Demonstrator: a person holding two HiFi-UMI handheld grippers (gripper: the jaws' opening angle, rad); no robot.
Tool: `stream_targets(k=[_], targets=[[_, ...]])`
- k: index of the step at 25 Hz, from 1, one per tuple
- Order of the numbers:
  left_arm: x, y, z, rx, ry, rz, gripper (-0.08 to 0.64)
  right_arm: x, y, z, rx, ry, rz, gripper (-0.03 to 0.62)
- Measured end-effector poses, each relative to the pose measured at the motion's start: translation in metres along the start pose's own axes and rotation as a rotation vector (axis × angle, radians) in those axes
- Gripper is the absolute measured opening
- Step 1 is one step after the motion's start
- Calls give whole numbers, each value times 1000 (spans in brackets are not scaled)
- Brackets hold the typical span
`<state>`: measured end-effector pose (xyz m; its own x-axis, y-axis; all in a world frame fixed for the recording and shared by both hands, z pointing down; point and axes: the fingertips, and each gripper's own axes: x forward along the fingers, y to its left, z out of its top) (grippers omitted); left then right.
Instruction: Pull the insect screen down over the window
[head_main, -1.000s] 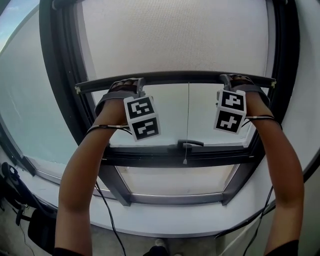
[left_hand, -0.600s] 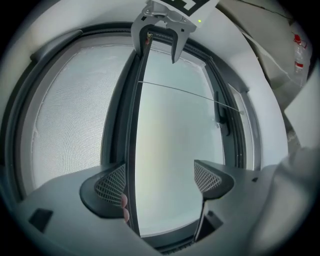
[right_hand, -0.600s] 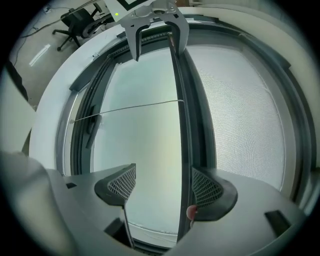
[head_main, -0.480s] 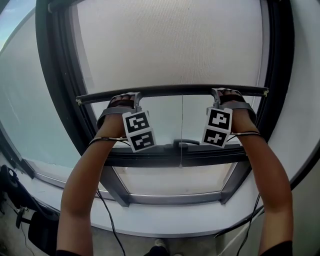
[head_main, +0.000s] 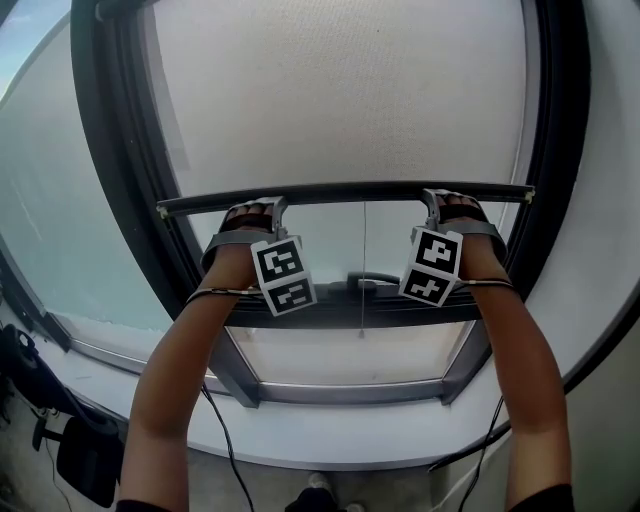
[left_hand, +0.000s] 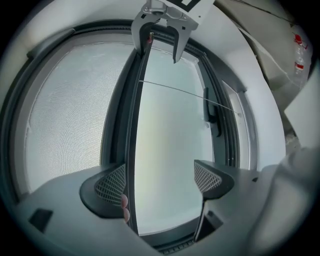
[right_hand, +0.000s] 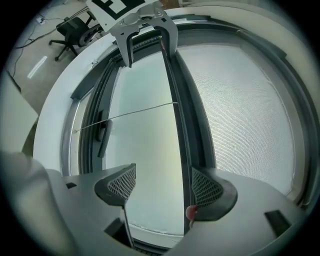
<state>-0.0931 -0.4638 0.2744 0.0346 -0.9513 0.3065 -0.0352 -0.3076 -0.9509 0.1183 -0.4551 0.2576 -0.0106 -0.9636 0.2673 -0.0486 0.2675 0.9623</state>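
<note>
At the window, the left gripper (left_hand: 159, 181) has its two jaws wide apart. The insect screen's dark bottom bar (left_hand: 133, 150) runs between them, lying against the inner face of one mesh pad (left_hand: 111, 184), and the other pad stands clear of it. The right gripper (right_hand: 165, 186) mirrors this: its jaws are spread, the same bar touches one pad (right_hand: 205, 189), and nothing is clamped. In the head view both grippers hook over the bar from above, one near each end, each carrying one marker cube (head_main: 283, 275). The insect screen (head_main: 340, 100) covers the upper part of the window. Its bar hangs level just above the window handle (head_main: 368, 281), and one thin pull cord (head_main: 364, 240) drops from the bar's middle. A strip of bare glass (head_main: 330, 245) shows below the bar.
</note>
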Motion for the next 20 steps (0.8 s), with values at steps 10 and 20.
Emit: stream_targets(k=[10,20], targets=[[20,-65,-2,18,14,-33,430,18,68,-8,-47,5,37,328],[27,-91,-4,3,20,-86,430,21,92,-6,1,-9,103,328]])
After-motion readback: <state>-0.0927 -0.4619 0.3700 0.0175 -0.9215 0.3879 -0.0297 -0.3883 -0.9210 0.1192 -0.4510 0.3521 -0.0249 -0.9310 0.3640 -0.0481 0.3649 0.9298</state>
